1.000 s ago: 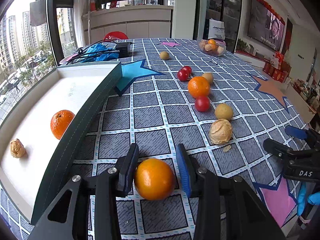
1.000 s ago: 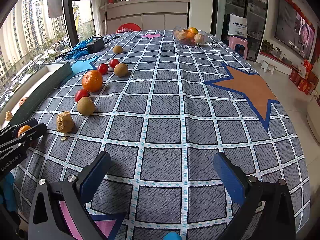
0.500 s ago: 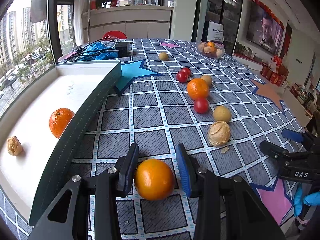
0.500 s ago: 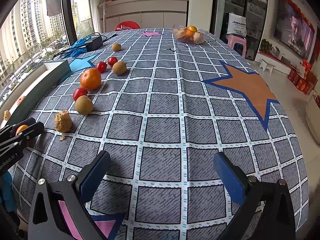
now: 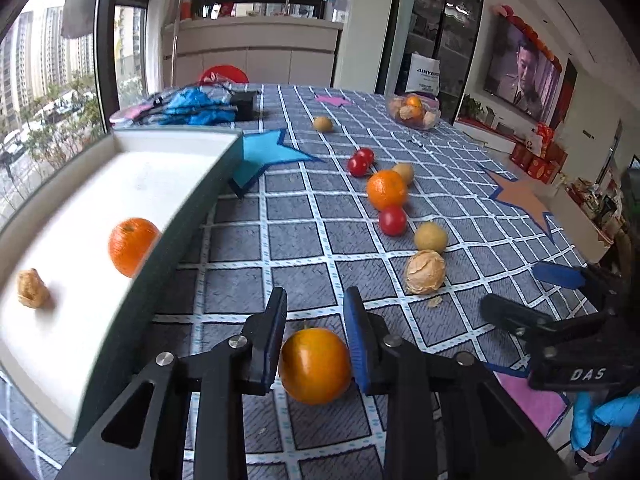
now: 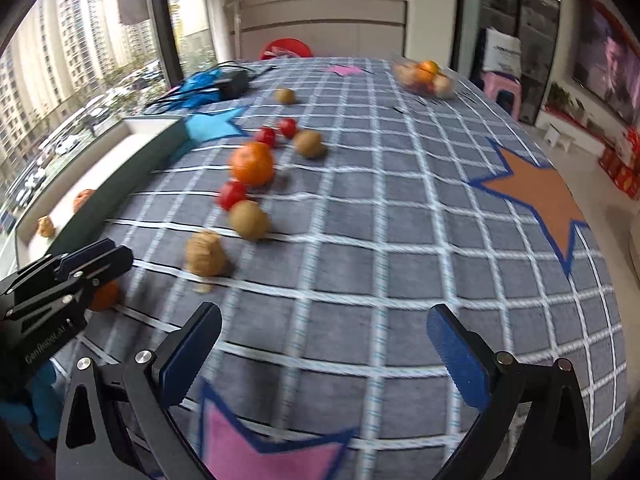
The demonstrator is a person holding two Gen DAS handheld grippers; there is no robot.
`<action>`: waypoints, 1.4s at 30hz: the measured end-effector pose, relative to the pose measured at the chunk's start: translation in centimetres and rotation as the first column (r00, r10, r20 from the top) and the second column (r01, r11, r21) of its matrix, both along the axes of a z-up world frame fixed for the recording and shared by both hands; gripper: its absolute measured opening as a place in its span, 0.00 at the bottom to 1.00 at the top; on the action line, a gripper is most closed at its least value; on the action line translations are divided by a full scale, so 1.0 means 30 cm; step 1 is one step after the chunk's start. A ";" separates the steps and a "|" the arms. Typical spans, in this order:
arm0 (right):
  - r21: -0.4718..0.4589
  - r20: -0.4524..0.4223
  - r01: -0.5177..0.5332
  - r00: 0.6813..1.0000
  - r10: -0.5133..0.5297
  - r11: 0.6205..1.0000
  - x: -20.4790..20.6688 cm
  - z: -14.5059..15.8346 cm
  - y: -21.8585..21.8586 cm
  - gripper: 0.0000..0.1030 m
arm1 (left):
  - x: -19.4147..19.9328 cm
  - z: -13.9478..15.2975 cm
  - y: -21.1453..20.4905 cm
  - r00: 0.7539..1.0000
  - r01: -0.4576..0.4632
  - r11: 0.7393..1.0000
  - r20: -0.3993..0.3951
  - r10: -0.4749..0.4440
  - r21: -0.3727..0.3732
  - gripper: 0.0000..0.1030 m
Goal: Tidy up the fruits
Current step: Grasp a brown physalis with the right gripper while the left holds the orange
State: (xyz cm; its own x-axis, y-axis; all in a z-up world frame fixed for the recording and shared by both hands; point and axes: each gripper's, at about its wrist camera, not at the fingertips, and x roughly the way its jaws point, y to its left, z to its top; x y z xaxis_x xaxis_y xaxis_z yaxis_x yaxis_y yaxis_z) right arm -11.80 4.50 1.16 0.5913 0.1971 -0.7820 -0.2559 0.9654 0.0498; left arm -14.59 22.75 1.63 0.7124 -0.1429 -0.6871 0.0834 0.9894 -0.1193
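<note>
So the left gripper (image 5: 314, 322) had just been closing on the orange fruit (image 5: 315, 365) near the table's (image 5: 304, 220) front edge, right beside the tray's (image 5: 160, 264) long wall. The pads looked tight against both sides of it. Grip sat pretty far back between the fingers, and it's a smooth round thing, so I'd guess it could squirt out or roll off toward the edge if lifted fast. Clipping the tray wall on the way over also seemed possible.

The right gripper (image 6: 324, 344) was spread wide with nothing in it, over bare cloth.

The tray held an orange (image 5: 130, 246) by its near wall and a papery husked fruit (image 5: 32, 289) toward its front end. The clear bowl (image 5: 414, 108) at the far edge had mixed fruit in it.
</note>
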 end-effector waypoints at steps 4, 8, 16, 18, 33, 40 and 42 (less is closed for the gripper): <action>-0.015 0.014 -0.035 0.999 0.035 0.999 0.016 0.005 0.078 1.00 | -0.013 0.015 0.033 1.000 -0.012 1.000 0.003 0.012 -0.008 0.31; 0.005 0.014 -0.071 0.997 0.071 0.997 0.034 0.007 0.150 0.94 | -0.024 0.016 0.065 1.000 -0.022 1.000 0.003 0.022 -0.011 0.31; -0.008 -0.009 -0.097 0.995 0.097 0.995 0.069 -0.029 0.235 0.28 | -0.038 0.016 0.079 1.000 -0.013 1.000 0.005 0.013 -0.025 0.33; 0.039 -0.021 -0.091 0.996 0.092 0.995 0.073 -0.027 0.213 0.26 | -0.034 0.010 0.079 1.000 -0.007 1.000 -0.003 0.007 -0.026 0.43; 0.088 0.019 -0.084 0.996 0.082 0.993 0.020 0.031 0.111 0.26 | -0.040 -0.005 0.090 0.999 -0.017 0.998 -0.045 0.014 -0.062 0.36; 0.094 0.045 -0.121 0.992 0.118 0.988 0.029 0.081 0.174 0.26 | -0.067 0.094 0.171 0.997 -0.066 0.995 0.027 0.068 -0.070 0.36; 0.094 0.049 -0.138 0.990 0.133 0.986 0.032 0.092 0.203 0.26 | -0.071 0.119 0.211 0.994 -0.094 0.993 0.051 0.098 -0.064 0.36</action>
State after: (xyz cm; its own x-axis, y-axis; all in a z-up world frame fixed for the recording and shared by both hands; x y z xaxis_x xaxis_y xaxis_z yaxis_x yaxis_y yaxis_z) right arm -10.83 10.58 3.93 0.5864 0.3510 -0.7300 -0.3879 0.9129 0.1273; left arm -16.73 29.08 5.20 0.7608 -0.1126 -0.6391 -0.0037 0.9841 -0.1777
